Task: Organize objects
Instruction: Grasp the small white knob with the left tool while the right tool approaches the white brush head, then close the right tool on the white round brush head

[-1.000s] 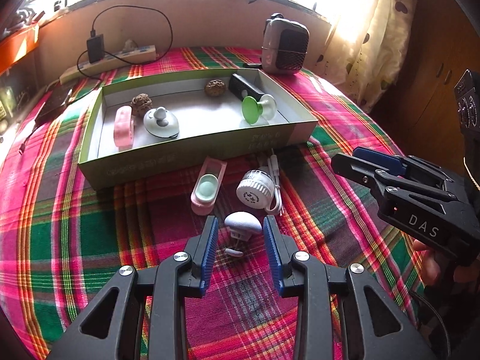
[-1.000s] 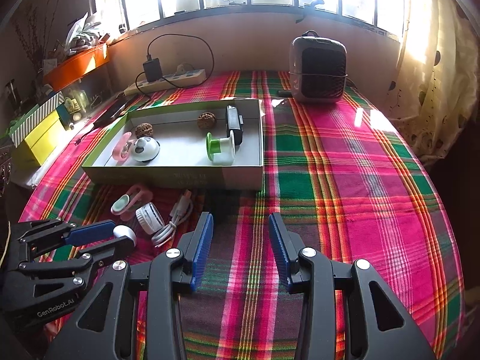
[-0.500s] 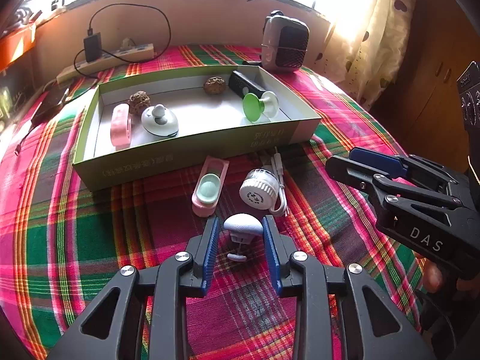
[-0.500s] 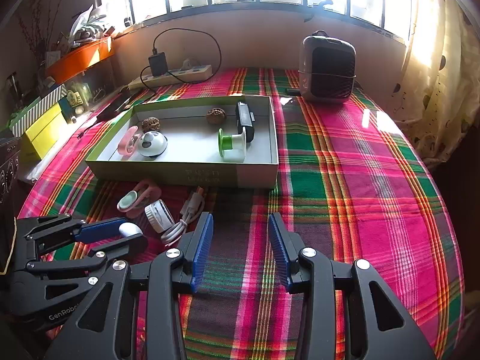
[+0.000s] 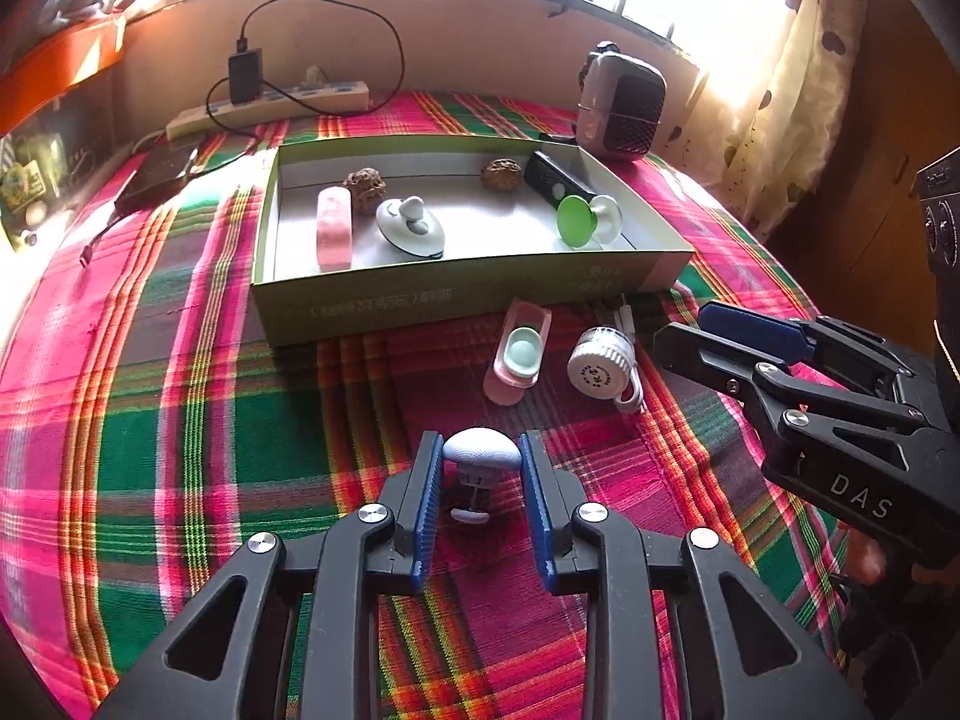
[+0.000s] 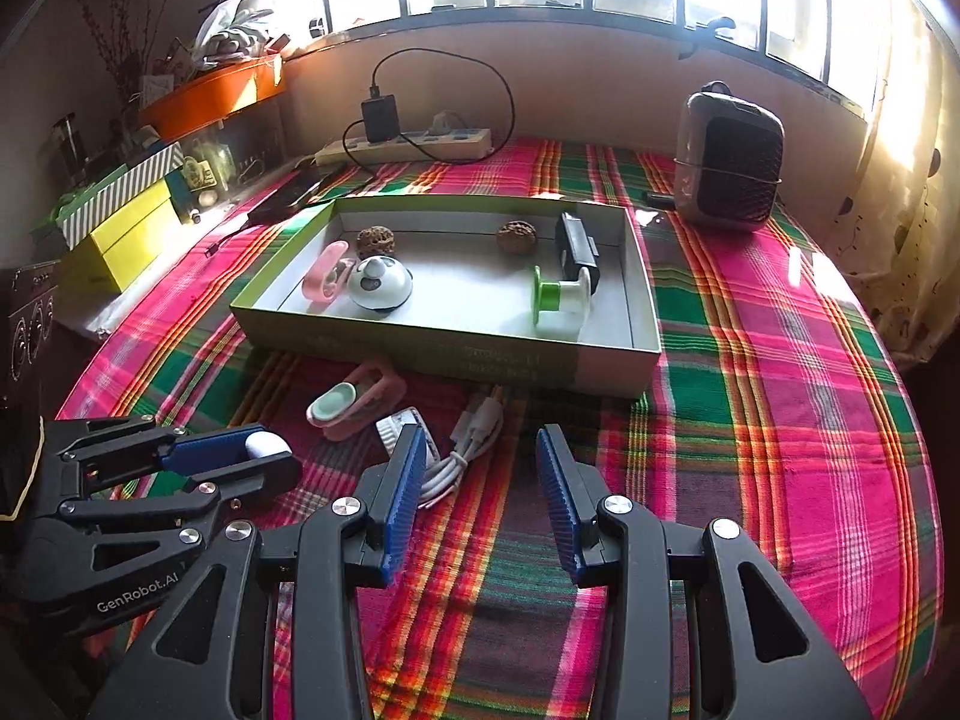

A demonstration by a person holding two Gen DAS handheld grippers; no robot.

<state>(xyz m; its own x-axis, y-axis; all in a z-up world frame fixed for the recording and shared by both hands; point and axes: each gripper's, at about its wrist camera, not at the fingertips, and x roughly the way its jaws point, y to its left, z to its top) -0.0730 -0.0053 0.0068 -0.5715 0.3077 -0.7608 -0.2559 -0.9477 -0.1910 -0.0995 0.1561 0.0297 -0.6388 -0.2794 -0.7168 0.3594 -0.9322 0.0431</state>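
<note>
White knob (image 5: 482,450) in left jaws' grip, right jaws apart (pink case (image 5: 517,353), white cap (image 5: 600,365) before box (image 5: 420,306)).

Round table (image 6: 780,420) under a pink-and-green plaid cloth: an open green cardboard box (image 6: 456,354) sits mid-table, a pink clip with mint pad (image 5: 517,354), a white ribbed cap (image 5: 600,365) and coiled white cable (image 6: 462,456) before it, a grey heater (image 6: 729,159) and beige power strip (image 6: 408,147) behind.

- Left gripper (image 5: 481,457) tilts downward, its blue-padded fingers (image 5: 427,483) pressed on a small white piece.
- Right gripper (image 6: 482,468) tilts downward, fingers (image 6: 405,483) parted, gripping nothing.
</note>
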